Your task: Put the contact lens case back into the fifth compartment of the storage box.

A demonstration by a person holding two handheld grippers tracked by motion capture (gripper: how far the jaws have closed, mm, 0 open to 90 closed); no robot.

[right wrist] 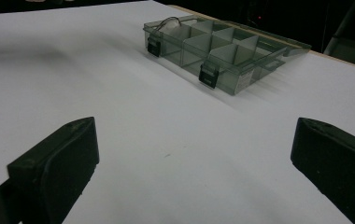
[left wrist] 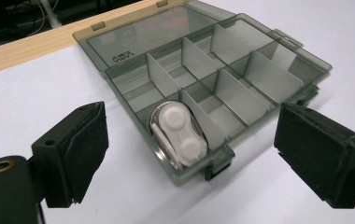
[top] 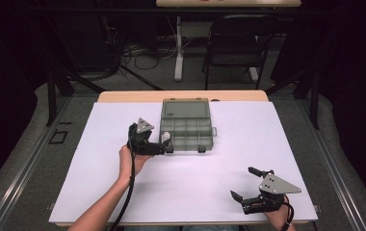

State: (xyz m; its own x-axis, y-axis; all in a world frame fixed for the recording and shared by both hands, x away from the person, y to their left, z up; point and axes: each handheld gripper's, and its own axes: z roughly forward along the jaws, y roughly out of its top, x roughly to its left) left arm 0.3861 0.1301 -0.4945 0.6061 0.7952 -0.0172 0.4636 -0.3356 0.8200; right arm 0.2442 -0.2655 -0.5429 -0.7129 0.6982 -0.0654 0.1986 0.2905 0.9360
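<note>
White contact-lens case lies in the near-left corner compartment of the open organizer box, toward the far edge of the table. Placement looks done: left gripper stands wide and empty beside it; right gripper, also wide, hovers by the near-right corner.

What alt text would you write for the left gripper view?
A white contact lens case lies in the near corner compartment of an open grey compartment box on a white table. The left tongs stand open before it, holding nothing.

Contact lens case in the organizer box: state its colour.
White, with two round caps; the contact lens case shows best in the left gripper view.
</note>
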